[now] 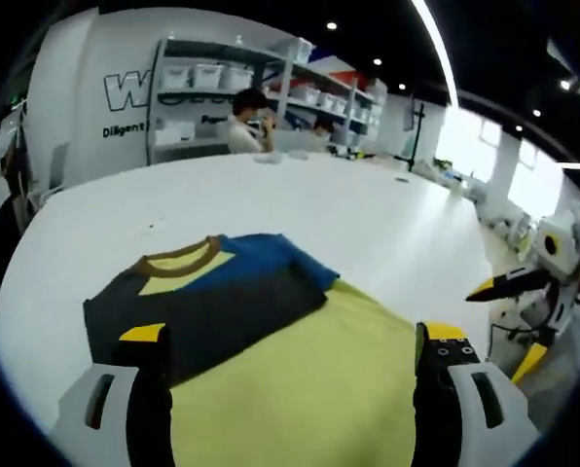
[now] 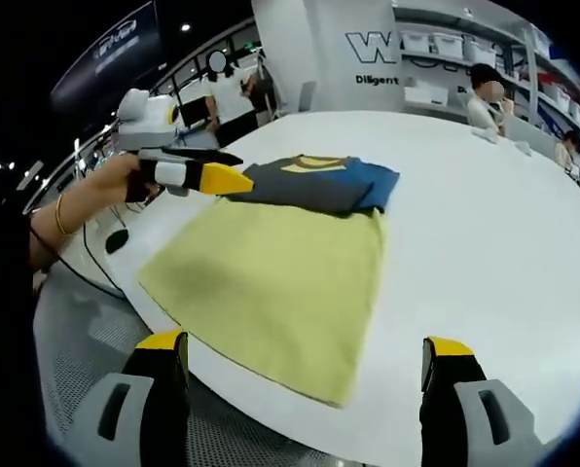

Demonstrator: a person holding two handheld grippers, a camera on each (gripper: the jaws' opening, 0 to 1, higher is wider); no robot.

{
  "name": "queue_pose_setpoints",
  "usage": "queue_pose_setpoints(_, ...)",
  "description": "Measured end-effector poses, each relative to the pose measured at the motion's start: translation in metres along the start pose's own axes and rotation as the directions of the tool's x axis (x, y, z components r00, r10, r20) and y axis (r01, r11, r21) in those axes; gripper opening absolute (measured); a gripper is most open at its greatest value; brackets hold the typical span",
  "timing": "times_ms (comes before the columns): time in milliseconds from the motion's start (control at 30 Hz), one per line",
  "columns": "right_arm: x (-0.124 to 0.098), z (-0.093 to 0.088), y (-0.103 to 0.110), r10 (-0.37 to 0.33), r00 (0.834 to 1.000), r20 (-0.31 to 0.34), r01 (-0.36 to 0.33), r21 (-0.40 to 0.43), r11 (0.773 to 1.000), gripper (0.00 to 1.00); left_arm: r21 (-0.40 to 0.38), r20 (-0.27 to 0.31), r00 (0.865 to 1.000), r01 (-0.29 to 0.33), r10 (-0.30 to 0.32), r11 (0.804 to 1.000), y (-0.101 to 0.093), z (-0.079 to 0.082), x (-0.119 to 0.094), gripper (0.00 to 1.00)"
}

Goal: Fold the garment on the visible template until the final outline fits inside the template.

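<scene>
2 grippers hover with jaws wide and holding nothing: left gripper (image 1: 290, 350) above the garment (image 1: 222, 292), right gripper (image 2: 305, 365) at the near table (image 2: 485, 243) edge. garment lies folded at the far end of the yellow template (image 2: 271, 282), overlapping it.

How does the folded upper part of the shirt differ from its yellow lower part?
The folded upper part is dark grey and blue, with a brown collar; the yellow lower part is a single plain colour. The upper part is doubled over in layers, while the lower part lies spread in one flat sheet. The upper part covers less area. The lower part reaches the table edge; the upper part lies further in. Both rest flat on the white table, held by neither gripper.
</scene>
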State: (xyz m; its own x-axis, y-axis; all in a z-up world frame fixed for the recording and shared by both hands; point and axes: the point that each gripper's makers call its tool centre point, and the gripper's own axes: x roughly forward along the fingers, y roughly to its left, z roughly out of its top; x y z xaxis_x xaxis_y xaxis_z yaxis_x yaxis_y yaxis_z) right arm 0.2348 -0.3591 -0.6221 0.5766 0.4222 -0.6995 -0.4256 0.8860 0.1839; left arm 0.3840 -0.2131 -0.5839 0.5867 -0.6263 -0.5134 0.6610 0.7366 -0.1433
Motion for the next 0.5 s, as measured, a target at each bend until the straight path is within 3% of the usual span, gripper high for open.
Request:
queue_pose_setpoints(200, 0.004, -0.004, 0.003, 0.003, 1.0, -0.014, -0.003, -0.002, 1.0, 0.99, -0.018, -0.003, 1.0, -0.016, 0.016, 1.0, -0.002, -0.013, -0.029, 0.99)
queue_pose_setpoints(500, 0.006, -0.008, 0.008, 0.006, 0.999, -0.039, -0.007, -0.039, 0.999, 0.99, -0.082, -0.059, 0.996, -0.077, 0.072, 0.994, 0.014, -0.052, -0.064, 0.99)
